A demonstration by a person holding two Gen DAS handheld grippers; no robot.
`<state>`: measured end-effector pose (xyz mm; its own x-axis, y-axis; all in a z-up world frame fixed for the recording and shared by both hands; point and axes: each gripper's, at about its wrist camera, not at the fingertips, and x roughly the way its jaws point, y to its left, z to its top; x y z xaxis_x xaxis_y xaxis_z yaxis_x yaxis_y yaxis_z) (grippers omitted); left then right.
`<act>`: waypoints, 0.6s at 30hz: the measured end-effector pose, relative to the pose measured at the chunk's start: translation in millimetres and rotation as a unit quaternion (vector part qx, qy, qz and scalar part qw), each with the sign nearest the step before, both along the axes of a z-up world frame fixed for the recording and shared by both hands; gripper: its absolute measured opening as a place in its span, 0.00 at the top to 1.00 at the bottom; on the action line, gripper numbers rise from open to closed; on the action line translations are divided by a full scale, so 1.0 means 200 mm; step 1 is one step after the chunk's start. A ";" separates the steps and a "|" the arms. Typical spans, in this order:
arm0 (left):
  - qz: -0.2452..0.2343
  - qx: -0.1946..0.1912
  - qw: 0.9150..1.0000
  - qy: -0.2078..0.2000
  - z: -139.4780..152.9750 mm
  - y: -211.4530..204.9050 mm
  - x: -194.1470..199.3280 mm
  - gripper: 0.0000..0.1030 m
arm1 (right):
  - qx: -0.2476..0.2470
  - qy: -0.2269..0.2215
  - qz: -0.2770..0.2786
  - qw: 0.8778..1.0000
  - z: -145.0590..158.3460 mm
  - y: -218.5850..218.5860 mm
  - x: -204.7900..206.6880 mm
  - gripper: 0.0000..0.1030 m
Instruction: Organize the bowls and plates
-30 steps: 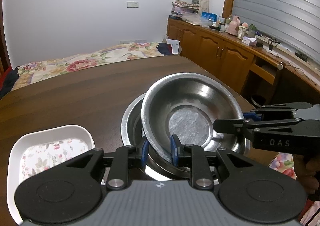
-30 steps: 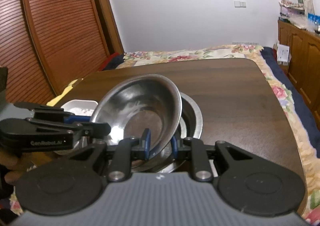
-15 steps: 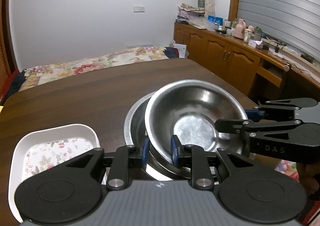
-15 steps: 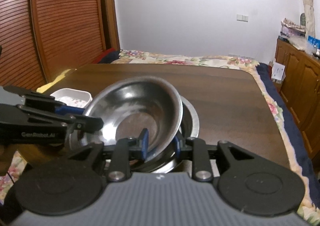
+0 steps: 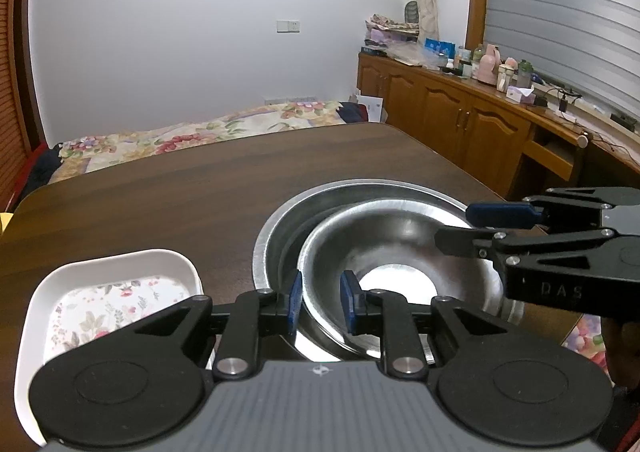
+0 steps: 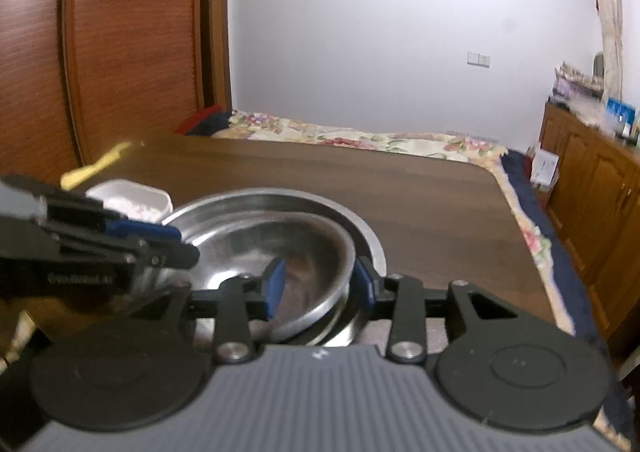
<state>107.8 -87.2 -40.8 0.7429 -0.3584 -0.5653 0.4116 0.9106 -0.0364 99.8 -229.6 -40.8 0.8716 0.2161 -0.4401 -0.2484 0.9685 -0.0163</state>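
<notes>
Left wrist view: left gripper (image 5: 320,302) with blue pads astride the near rim of the small steel bowl (image 5: 400,252), a sliver of gap on each side, so could not tell if clamped or loose. Bowl nested inside the large steel bowl (image 5: 280,223), on the dark wooden table (image 5: 180,191). White floral dish (image 5: 112,292) just beside, at left. Right gripper (image 5: 460,228) over the bowl's right rim.

Right wrist view, blurred: right gripper (image 6: 318,284) with jaws opening, pads clear of the small bowl's (image 6: 280,248) rim between them. Left gripper (image 6: 180,242) at the left rim. White dish (image 6: 132,199) behind it.
</notes>
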 end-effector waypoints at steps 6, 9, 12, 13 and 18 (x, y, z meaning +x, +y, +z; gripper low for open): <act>0.002 -0.006 1.000 0.000 0.01 0.00 -0.01 0.77 | 0.013 -0.009 -0.011 1.000 0.02 -0.04 -0.01 0.61; 0.000 -0.013 1.000 -0.008 0.03 0.02 -0.03 0.76 | 0.013 -0.021 -0.021 0.999 0.02 -0.05 -0.02 0.56; 0.003 -0.016 1.000 -0.020 0.06 0.03 -0.05 0.63 | 0.015 -0.027 -0.026 0.999 0.02 -0.07 -0.03 0.51; 0.005 -0.018 0.999 -0.025 0.06 0.04 -0.06 0.60 | 0.017 -0.028 -0.028 0.999 0.02 -0.07 -0.03 0.51; 0.016 -0.036 0.998 -0.044 0.08 0.07 -0.08 0.30 | 0.033 -0.032 -0.035 0.998 0.00 -0.09 -0.04 0.42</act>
